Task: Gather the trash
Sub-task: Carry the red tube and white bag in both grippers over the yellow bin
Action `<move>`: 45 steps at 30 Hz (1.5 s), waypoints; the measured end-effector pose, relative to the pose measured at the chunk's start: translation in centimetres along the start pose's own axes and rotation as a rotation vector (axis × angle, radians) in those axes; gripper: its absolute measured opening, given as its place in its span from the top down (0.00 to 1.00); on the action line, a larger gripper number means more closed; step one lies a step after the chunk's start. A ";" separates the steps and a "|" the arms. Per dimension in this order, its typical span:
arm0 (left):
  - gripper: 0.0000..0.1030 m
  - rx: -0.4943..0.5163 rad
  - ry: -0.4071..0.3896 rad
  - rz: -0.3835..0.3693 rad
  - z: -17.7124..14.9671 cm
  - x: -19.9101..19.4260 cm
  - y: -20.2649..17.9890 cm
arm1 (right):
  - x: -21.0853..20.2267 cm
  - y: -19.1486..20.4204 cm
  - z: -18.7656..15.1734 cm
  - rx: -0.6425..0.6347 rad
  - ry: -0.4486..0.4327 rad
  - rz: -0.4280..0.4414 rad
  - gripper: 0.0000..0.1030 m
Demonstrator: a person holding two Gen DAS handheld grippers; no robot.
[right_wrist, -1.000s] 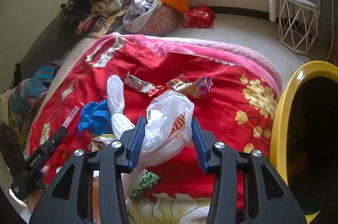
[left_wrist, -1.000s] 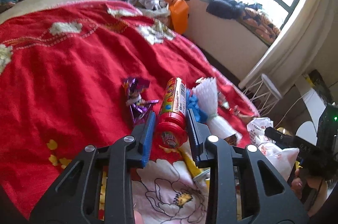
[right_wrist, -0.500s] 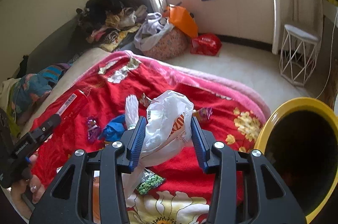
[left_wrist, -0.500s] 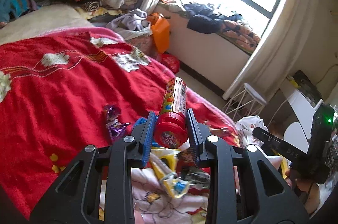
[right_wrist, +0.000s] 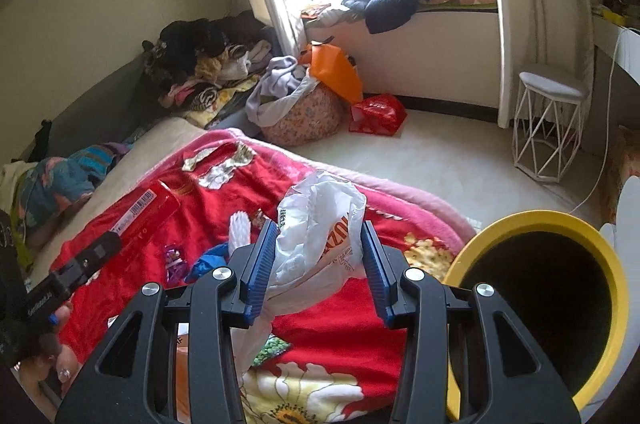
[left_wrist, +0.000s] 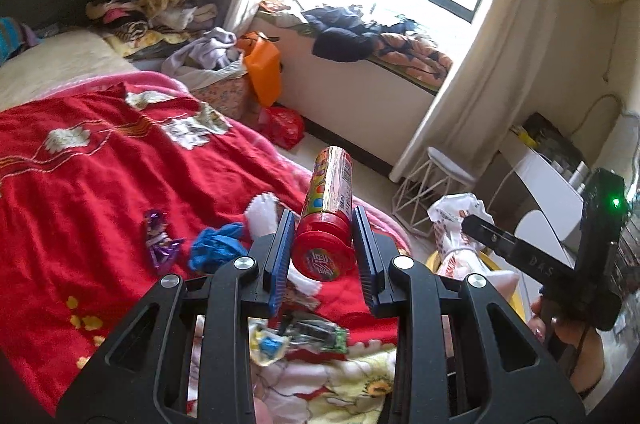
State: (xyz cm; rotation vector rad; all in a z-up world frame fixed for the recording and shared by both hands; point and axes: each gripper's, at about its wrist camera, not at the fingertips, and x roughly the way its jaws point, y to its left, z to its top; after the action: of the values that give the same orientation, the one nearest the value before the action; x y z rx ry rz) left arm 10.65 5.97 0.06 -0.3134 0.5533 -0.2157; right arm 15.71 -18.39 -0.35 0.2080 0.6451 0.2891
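Observation:
My left gripper (left_wrist: 322,224) is shut on a red candy tube (left_wrist: 326,220) with a red cap and holds it above the red blanket (left_wrist: 100,184). My right gripper (right_wrist: 318,236) is shut on a crumpled white plastic bag (right_wrist: 320,232), lifted over the bed beside the yellow-rimmed bin (right_wrist: 540,300) at the right. The bag also shows in the left wrist view (left_wrist: 456,236). On the blanket lie a purple wrapper (left_wrist: 158,240), a blue crumpled piece (left_wrist: 218,250), a white frilled piece (left_wrist: 262,214) and a green packet (left_wrist: 316,334).
A white wire stool (right_wrist: 550,128) stands on the floor by the curtain. A floral basket with clothes and an orange bag (right_wrist: 316,96) and a red bag (right_wrist: 378,114) sit beyond the bed. Clothes are piled at the headboard (right_wrist: 200,60).
Both grippers have risen from the bed with their loads. The tube has lifted off the blanket and the bag has moved up and towards the bin, whose opening now shows more fully.

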 end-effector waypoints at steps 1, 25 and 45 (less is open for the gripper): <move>0.77 0.005 0.001 -0.005 -0.1 0.0 -0.3 | -0.1 -0.2 0.0 0.002 -0.003 -0.003 0.61; 0.77 0.141 0.056 -0.110 -2.3 1.4 -8.0 | -4.1 -8.3 -0.2 0.113 -0.072 -0.148 0.61; 0.77 0.228 0.124 -0.182 -4.4 3.5 -13.0 | -5.4 -14.8 -1.4 0.193 -0.103 -0.320 0.61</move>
State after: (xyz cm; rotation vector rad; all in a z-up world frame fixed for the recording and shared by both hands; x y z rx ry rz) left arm 9.71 -8.10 -0.64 -0.1290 0.6170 -0.4734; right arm 13.65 -33.89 -2.57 0.2980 0.5942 -0.0921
